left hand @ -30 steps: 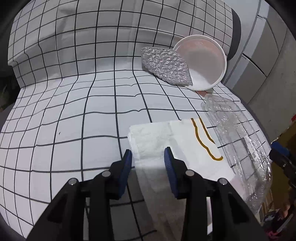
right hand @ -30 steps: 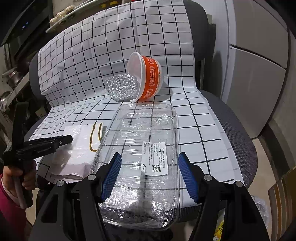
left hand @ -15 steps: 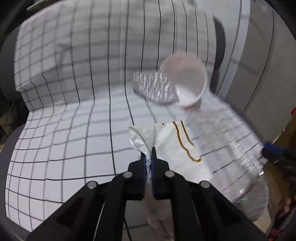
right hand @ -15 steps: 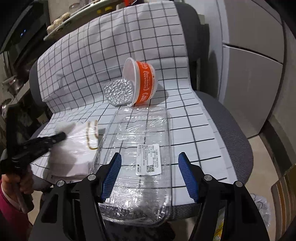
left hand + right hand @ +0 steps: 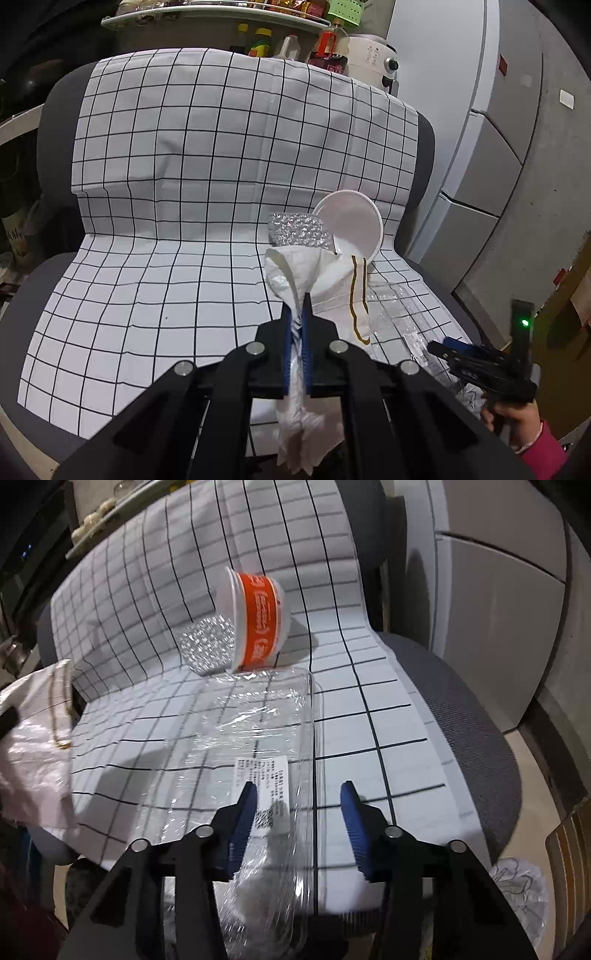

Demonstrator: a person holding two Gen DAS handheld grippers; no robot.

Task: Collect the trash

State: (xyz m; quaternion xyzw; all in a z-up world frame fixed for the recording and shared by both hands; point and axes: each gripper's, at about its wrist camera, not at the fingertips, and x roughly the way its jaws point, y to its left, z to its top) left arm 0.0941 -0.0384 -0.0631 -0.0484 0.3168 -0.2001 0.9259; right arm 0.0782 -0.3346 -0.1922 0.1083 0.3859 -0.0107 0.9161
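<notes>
My left gripper (image 5: 296, 314) is shut on a white paper bag (image 5: 325, 280) with a brown handle and holds it lifted above the chair seat; the bag also shows at the left of the right wrist view (image 5: 33, 716). My right gripper (image 5: 297, 805) is open, its fingers either side of the right edge of a clear plastic tray (image 5: 258, 738) with a white label that lies on the seat. An orange-banded white cup (image 5: 255, 624) lies on its side at the seat back, with a crumpled silver foil lid (image 5: 207, 646) beside it.
A black-and-white checked cloth (image 5: 184, 184) covers a grey chair (image 5: 472, 716). A crumpled clear bag (image 5: 521, 890) lies on the floor at the right. Grey cabinets (image 5: 491, 155) stand to the right, and a shelf with bottles (image 5: 288, 40) is behind the chair.
My left gripper closed on the paper bag and lifted it off the seat. My right gripper moved forward and right over the tray's edge, its jaws narrower.
</notes>
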